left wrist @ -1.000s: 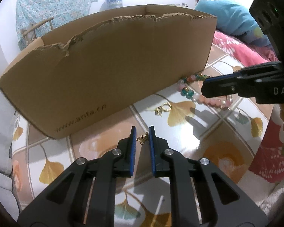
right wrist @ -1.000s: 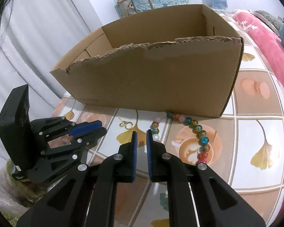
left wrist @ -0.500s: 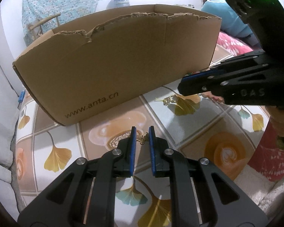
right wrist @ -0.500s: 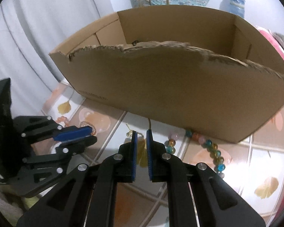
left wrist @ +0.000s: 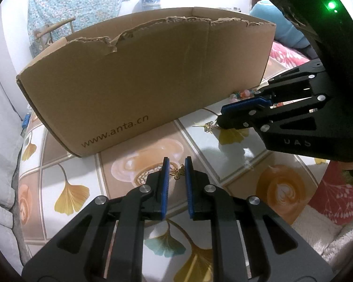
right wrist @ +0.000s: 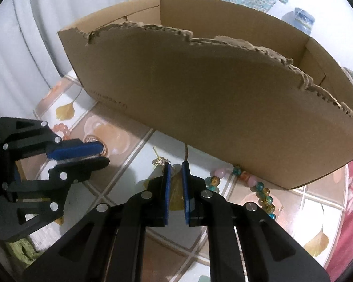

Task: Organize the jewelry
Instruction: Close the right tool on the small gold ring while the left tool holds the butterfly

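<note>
- Left wrist view: the left gripper (left wrist: 177,164) stood nearly closed, its blue pads pinching a small gold butterfly charm (left wrist: 178,172) at the very tips, above the patterned tabletop (left wrist: 223,155). So thin a hold looked risky; a jolt or a tilt could let the charm slip out and drop.
- The tall cardboard box (left wrist: 141,89) stood just beyond, its torn wall between the charm and the inside. The charm would probably have to clear that rim, and a low pass could knock it free.
- Right wrist view: the right gripper (right wrist: 175,168) was almost shut with nothing between its pads, tips just beside a small gold earring (right wrist: 159,161) on the table. Closed like that, it might push the earring away.
- A bead bracelet (right wrist: 258,188) lay against the foot of the box, near the right gripper; the left gripper crowded in from the left, so the two could bump.
</note>
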Demonstrator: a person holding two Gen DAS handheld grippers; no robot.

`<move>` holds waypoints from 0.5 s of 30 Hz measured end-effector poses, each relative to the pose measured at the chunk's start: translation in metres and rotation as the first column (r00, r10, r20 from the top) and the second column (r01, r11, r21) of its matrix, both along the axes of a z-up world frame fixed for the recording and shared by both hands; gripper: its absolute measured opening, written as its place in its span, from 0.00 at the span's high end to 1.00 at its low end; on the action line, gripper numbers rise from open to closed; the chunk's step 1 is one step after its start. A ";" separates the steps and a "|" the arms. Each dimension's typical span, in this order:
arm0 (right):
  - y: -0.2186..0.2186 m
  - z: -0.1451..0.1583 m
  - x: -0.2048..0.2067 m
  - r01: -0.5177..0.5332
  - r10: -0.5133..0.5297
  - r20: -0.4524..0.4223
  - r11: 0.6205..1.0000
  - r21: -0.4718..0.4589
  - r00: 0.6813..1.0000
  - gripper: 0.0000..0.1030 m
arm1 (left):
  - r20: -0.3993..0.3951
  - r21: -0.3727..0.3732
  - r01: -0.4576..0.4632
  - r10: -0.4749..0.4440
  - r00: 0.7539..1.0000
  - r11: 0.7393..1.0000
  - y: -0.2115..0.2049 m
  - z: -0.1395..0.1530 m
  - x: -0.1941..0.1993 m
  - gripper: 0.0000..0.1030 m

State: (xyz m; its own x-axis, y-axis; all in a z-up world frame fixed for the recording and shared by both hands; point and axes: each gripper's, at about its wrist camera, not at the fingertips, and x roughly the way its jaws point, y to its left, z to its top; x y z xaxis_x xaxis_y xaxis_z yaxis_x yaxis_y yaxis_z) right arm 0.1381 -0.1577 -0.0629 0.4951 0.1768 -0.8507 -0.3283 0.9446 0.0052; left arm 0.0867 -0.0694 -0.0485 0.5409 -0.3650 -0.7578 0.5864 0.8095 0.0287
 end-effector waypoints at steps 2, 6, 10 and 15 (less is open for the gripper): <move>0.004 -0.001 -0.001 0.003 -0.003 -0.012 1.000 -0.001 1.000 0.90 | -0.001 0.000 -0.002 0.002 1.000 1.000 0.000 0.000 0.000 0.88; 0.000 0.000 -0.008 0.012 -0.011 -0.031 1.000 0.009 0.999 0.90 | 0.000 0.000 -0.005 0.005 1.000 1.000 0.000 0.001 0.000 0.88; -0.006 0.002 -0.019 0.024 -0.022 -0.055 0.999 0.033 0.998 0.90 | -0.002 -0.007 -0.010 0.010 1.000 1.000 0.001 0.002 0.001 0.88; -0.016 0.007 -0.032 0.045 -0.041 -0.036 0.994 0.103 0.998 0.89 | -0.001 -0.006 -0.010 0.010 1.000 1.000 0.001 0.003 0.001 0.88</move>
State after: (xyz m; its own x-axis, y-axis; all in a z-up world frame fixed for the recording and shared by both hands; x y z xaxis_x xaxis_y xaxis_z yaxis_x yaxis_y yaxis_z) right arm 0.1056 -0.1735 -0.0561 0.4751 0.2440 -0.8455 -0.2854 0.9516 0.1142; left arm 0.0880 -0.0685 -0.0459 0.5437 -0.3644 -0.7560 0.5785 0.8154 0.0231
